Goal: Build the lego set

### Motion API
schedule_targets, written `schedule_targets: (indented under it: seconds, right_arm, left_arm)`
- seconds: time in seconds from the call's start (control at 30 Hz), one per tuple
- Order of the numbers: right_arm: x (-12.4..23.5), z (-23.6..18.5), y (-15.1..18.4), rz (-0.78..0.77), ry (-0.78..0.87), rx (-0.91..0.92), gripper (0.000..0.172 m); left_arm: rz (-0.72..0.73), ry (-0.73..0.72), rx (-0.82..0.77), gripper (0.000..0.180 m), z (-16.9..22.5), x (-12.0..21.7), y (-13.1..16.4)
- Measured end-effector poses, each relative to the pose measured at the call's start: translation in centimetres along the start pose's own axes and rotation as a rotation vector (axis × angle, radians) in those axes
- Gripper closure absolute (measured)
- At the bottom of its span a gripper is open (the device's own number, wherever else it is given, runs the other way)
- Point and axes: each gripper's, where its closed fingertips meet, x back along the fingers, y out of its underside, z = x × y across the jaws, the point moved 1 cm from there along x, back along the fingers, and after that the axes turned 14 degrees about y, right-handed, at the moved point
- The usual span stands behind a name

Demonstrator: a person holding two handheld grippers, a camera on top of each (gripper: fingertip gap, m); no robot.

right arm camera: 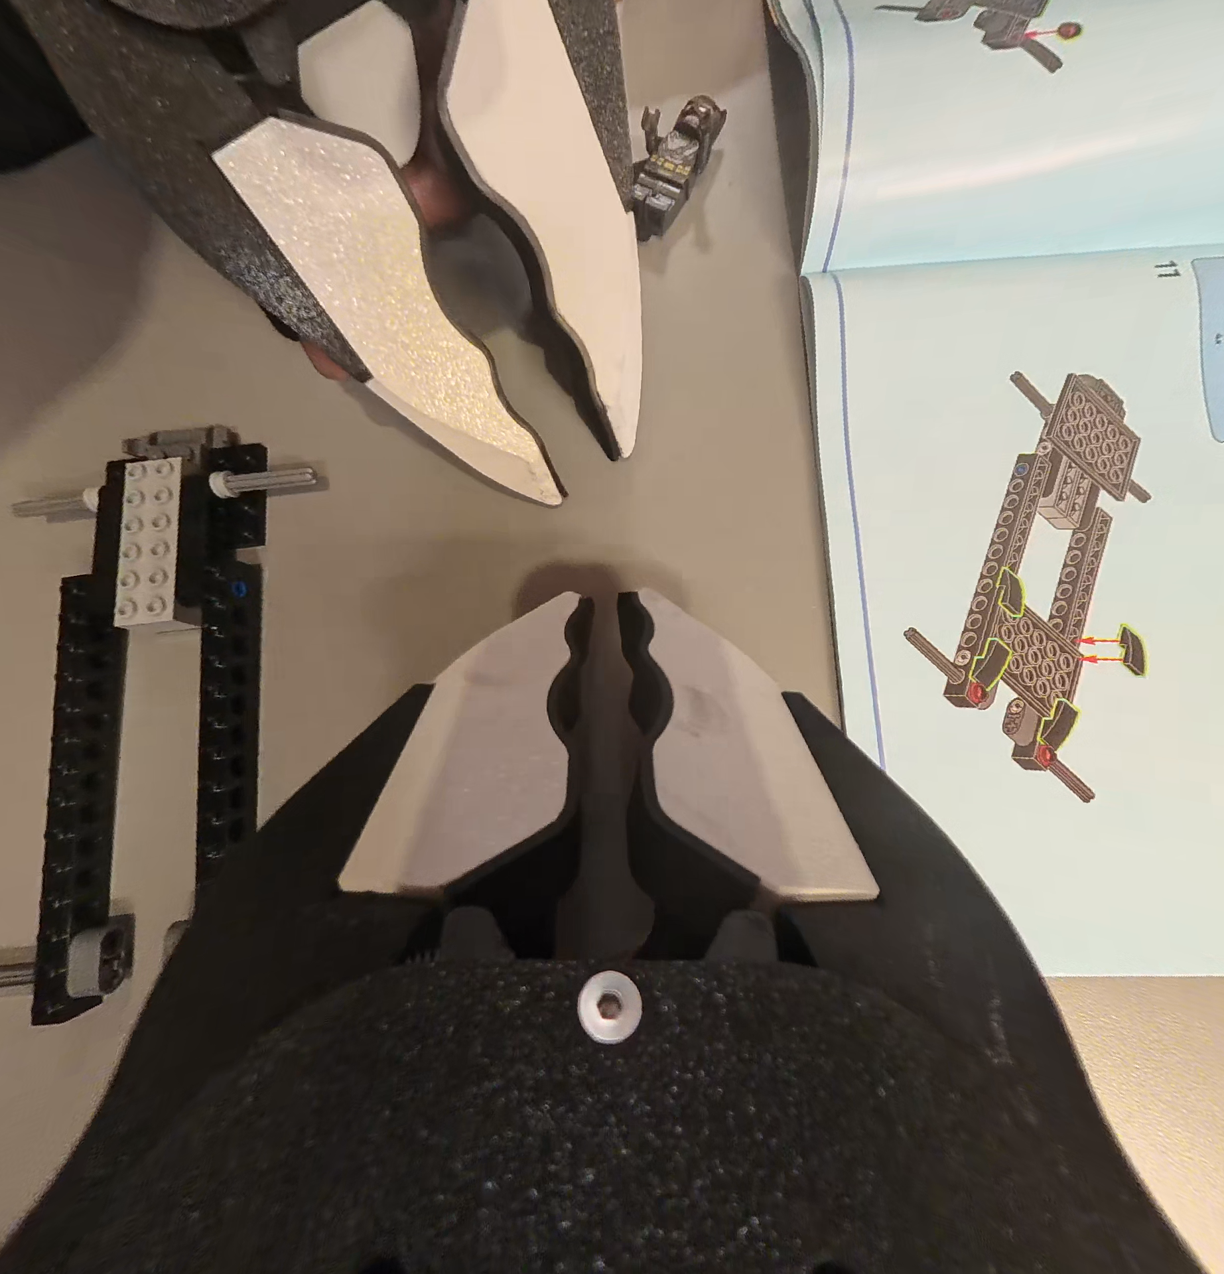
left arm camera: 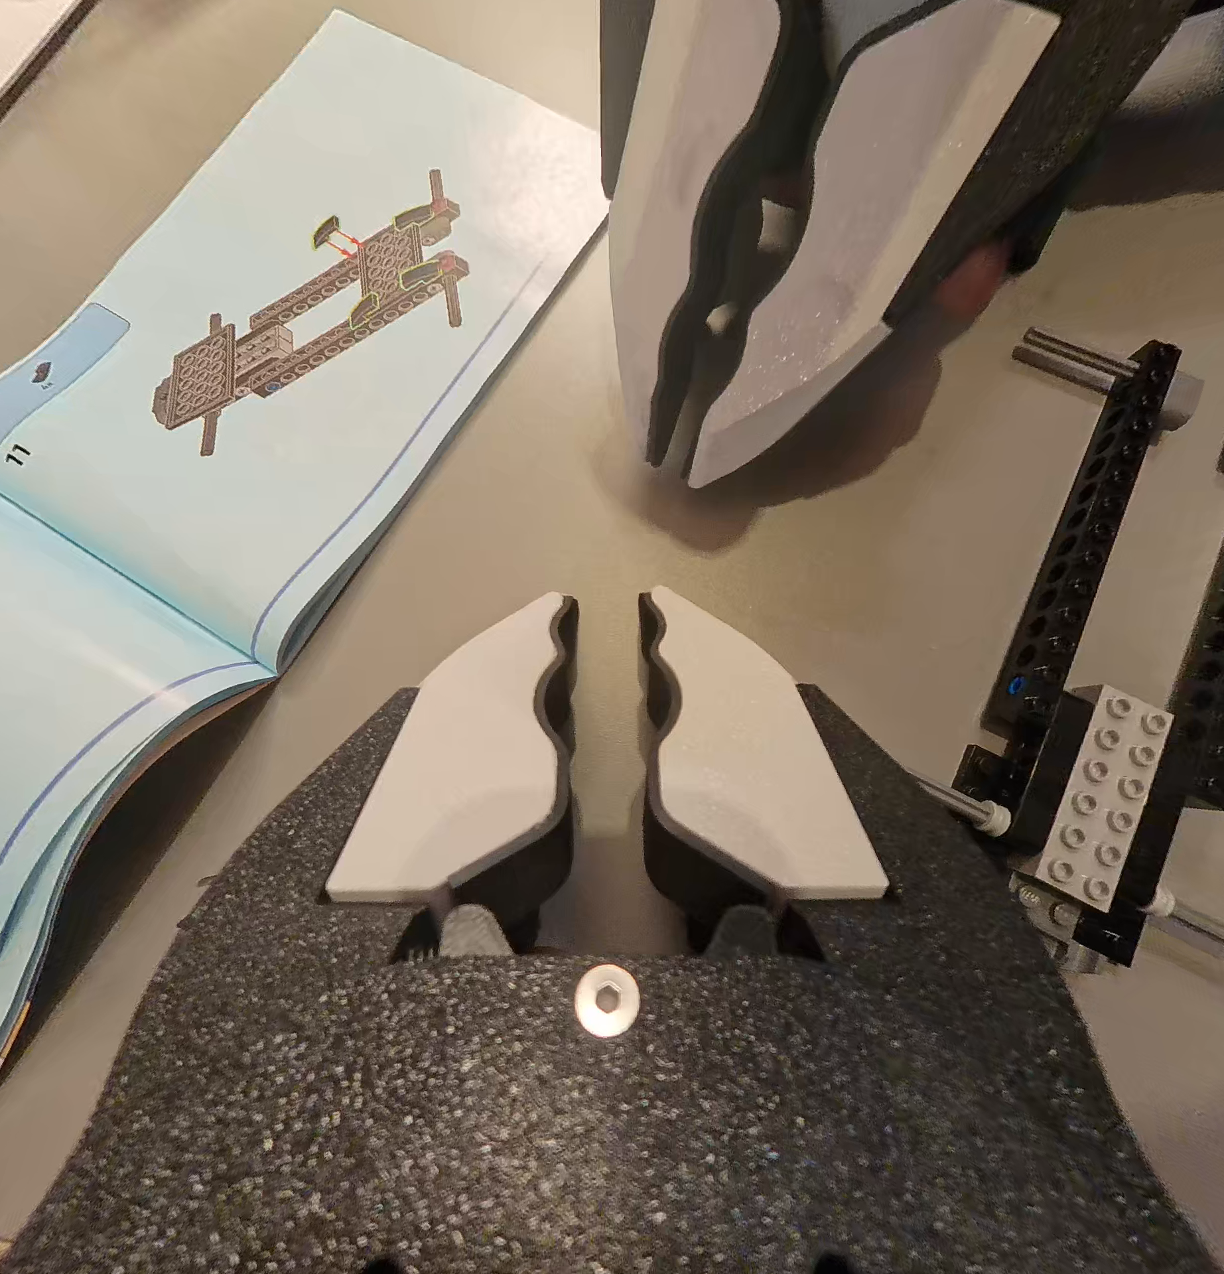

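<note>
Surface: beige tabletop point(left arm camera: 540, 441), smooth and matte, fills both wrist views; no walls or other room detail can be seen.

Booklet: an open building-instruction booklet point(left arm camera: 181, 386) with pale blue pages lies flat on the tabletop, to the left in the left wrist view, showing a drawing of a brick frame.

Brick model: a partly built frame of long black studded beams point(right arm camera: 85, 758), with a light grey studded brick point(right arm camera: 147, 538) across one end and grey axles point(right arm camera: 271, 479) poking out sideways. It lies flat on the tabletop, well apart from both grippers.

Minifigure: a small dark toy figure point(right arm camera: 678, 158) lies on the tabletop beside the booklet's edge, just behind the left gripper.

Left gripper point(left arm camera: 605, 600): jaws stand a little apart with only bare tabletop between them; it holds nothing and hangs above the open space between booklet and model.

Right gripper point(right arm camera: 602, 596): jaws are drawn nearly together with a thin slit left; nothing shows between them. Its tips point down close to the tabletop, casting a shadow just ahead.

Relation: both grippers face each other tip to tip over the bare middle of the tabletop, near but not touching.

Hand: part of a fingertip point(left arm camera: 974, 276) shows at the right gripper's side.
</note>
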Motion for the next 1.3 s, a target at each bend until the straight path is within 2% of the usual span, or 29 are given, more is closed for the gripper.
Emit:
schedule_targets:
  seconds: [0.37,1.3]
  right_arm:
    - [-0.26,0.02,0.11,-0.016,0.006,0.002,0.172]
    - [-0.07,0.16,-0.06,-0.012,-0.054,-0.075,0.172]
  left_arm:
    - [0.0,0.004,0.0,0.163,0.03,0.0,0.01]
    - [0.001,0.008,0.003,0.163,0.03,0.01,0.02]
